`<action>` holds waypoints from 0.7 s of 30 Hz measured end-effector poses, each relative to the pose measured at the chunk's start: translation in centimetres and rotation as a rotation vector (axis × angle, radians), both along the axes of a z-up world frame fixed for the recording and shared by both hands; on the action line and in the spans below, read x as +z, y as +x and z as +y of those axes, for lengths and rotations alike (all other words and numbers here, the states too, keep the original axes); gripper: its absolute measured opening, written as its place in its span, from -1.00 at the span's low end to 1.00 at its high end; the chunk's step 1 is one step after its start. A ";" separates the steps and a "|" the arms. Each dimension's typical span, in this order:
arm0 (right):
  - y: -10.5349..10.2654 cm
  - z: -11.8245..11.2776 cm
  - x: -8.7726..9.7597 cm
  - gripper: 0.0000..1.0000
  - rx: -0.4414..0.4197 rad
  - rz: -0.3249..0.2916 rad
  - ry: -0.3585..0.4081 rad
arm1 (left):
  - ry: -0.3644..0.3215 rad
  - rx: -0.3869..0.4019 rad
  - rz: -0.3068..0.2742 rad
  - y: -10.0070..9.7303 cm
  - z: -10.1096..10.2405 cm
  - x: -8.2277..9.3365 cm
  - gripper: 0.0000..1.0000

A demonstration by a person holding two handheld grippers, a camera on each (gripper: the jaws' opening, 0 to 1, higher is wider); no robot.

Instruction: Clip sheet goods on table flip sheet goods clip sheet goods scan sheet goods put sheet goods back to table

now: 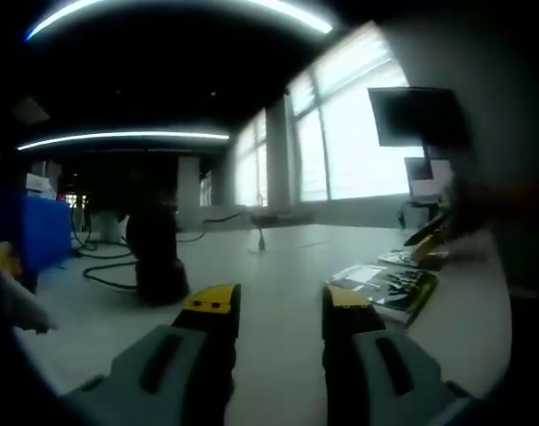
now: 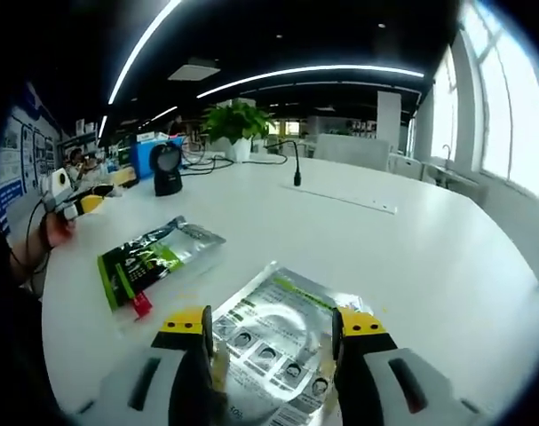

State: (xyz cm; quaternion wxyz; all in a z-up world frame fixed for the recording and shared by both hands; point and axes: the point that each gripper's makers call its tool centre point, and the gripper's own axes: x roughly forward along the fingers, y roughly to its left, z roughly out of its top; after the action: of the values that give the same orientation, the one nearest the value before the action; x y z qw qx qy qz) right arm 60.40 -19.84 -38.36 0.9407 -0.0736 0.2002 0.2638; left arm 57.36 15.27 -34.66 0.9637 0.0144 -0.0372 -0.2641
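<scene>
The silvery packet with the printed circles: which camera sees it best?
The right gripper view: the silver packet lies close between the open right gripper jaws, print readable. In the left gripper view, packets lie small and blurred at the table's edge.

Black scanner (image 2: 167, 169) near potted plant (image 2: 238, 124); gooseneck microphone (image 2: 296, 169) upright mid-table; monitor (image 1: 417, 115) by window

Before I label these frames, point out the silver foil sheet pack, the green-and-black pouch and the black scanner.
silver foil sheet pack (image 2: 282, 333): right gripper view, printed middle.
green-and-black pouch (image 2: 149, 259): right gripper view, green panel.
black scanner (image 2: 167, 167): right gripper view, head.
</scene>
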 end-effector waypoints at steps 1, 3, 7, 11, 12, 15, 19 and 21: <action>0.2 -0.1 0.3 -0.05 -0.004 -0.003 0.006 | 0.001 0.001 0.000 0.0 0.0 0.0 -0.41; 0.7 -0.4 1.0 -0.05 -0.004 -0.016 0.010 | -0.003 0.000 0.000 0.1 0.1 0.0 -0.41; 1.6 -1.6 0.8 -0.09 0.011 -0.006 -0.040 | -0.003 0.010 0.000 0.1 0.2 0.0 -0.41; 3.4 -3.5 0.5 -0.12 0.009 0.002 -0.056 | -0.006 0.012 0.002 0.0 0.3 0.0 -0.41; 4.0 -4.2 0.6 -0.17 -0.009 -0.004 -0.048 | -0.008 0.012 0.003 0.0 0.3 0.0 -0.41; 5.3 -5.9 0.4 -0.34 -0.026 0.008 -0.049 | -0.010 0.005 0.004 0.0 0.2 0.0 -0.41; 6.2 -7.3 -0.4 -0.46 -0.034 0.052 -0.057 | -0.007 -0.005 -0.003 -0.2 0.0 0.1 -0.41; 6.7 -7.5 -0.9 -0.54 -0.024 0.069 -0.063 | -0.007 -0.007 -0.006 -0.3 0.0 0.2 -0.41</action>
State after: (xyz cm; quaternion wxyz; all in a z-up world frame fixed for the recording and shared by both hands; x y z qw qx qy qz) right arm 67.12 -27.31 -39.24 0.9336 -0.0918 0.2415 0.2484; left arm 57.08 15.26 -34.49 0.9627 0.0116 -0.0410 -0.2671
